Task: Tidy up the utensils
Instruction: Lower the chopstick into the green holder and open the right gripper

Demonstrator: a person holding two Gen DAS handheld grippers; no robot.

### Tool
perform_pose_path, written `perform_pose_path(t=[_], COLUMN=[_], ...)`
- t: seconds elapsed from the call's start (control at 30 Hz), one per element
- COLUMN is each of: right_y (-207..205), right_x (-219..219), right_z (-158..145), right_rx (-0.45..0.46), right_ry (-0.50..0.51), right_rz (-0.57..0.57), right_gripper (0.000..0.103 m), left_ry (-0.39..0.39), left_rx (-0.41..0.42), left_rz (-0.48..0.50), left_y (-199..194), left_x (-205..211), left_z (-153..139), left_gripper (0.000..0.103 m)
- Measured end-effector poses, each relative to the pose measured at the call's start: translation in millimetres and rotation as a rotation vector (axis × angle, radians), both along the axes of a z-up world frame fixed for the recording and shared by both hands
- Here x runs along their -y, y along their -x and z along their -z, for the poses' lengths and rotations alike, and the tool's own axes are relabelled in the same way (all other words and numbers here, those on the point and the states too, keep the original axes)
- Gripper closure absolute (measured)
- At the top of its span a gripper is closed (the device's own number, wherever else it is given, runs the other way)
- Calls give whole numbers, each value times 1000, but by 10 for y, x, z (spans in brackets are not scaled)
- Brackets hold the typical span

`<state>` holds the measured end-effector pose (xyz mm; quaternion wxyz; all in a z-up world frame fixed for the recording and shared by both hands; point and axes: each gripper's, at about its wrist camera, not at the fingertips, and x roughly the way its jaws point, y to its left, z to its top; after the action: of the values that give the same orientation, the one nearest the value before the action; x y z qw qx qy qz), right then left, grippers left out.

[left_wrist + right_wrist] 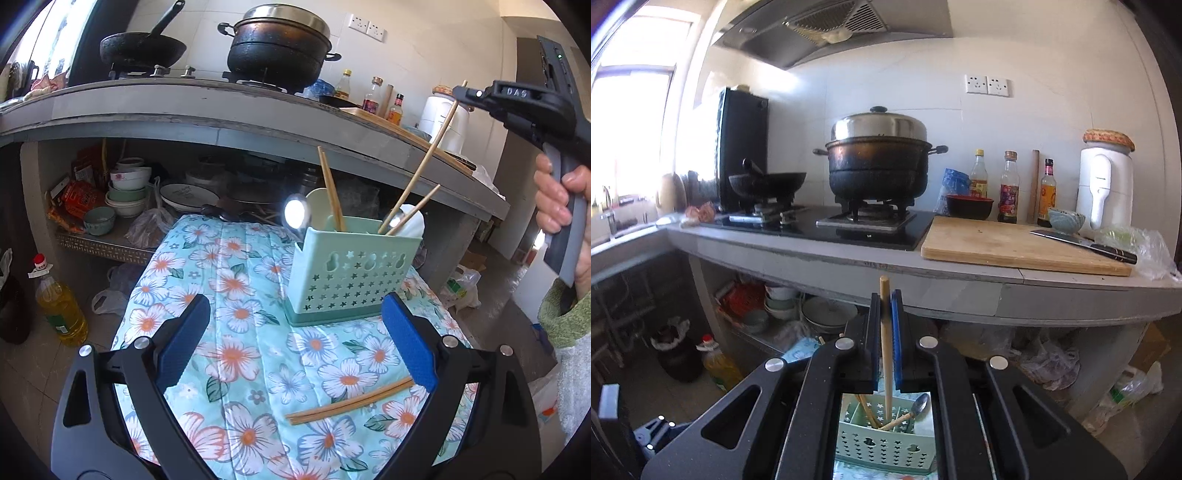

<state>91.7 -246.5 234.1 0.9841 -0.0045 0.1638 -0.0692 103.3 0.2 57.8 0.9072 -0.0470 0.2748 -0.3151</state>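
A pale green perforated utensil holder (pixel 351 277) stands on a floral cloth (pixel 236 288). It holds a metal spoon (pixel 295 214), a pale green spoon and several chopsticks (pixel 332 192). My right gripper (pixel 463 93), held by a hand above and to the right of the holder, is shut on one chopstick (pixel 436 147) whose lower end slants down into the holder. In the right wrist view that gripper (pixel 885 295) clamps the chopstick (pixel 885 332) upright over the holder (pixel 886 439). My left gripper (pixel 295 343) is open low over the cloth in front of the holder. A pair of chopsticks (pixel 351 402) lies on the cloth by its right pad.
Behind the cloth runs a grey counter edge (pixel 221 110) with a wok (pixel 142 50), a big pot (pixel 877 166), bottles, and a cutting board (pixel 1015 243) with a knife (pixel 1082 243). Bowls and plates fill the shelf below (pixel 129 192). An oil bottle (pixel 61 302) stands on the floor at left.
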Motion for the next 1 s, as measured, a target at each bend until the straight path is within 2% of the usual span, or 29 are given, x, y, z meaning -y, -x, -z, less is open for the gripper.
perform_pose_path(t=[0.13,0.27,0.4,0.43,0.53,0.7,0.87,1.0], right_y=[-100,-165,-181,-154,-50,206,631,962], right_x=[-230,-371,-431,-426,-362,-164,151,424], right_z=[149,327,423,423,373,247,210,409], right_rx=[-37,-96,-139,-144,-129,-77,-13,-4], right_ry=[116,148,135,114,44,-60,-193,-321], right_rz=[-2,-38,-91,-111,-153,-169,-134,-89], right_gripper=[97,97,96,95,82,74,66,56], left_ry=[3,-6,-15,-20,-32,-43,-62,-84], left_rx=[-7,-3,8,14,30,45,58,69], left_rz=[-2,5,18,22,30,43,59,71], left_y=[-19,3,38,51,85,127,167,189], left_x=[-16,11,52,68,107,167,247,322], left_z=[12,24,20,14,0,-21,-31,-32], left_gripper=[13,13,12,12,12,11,11,11])
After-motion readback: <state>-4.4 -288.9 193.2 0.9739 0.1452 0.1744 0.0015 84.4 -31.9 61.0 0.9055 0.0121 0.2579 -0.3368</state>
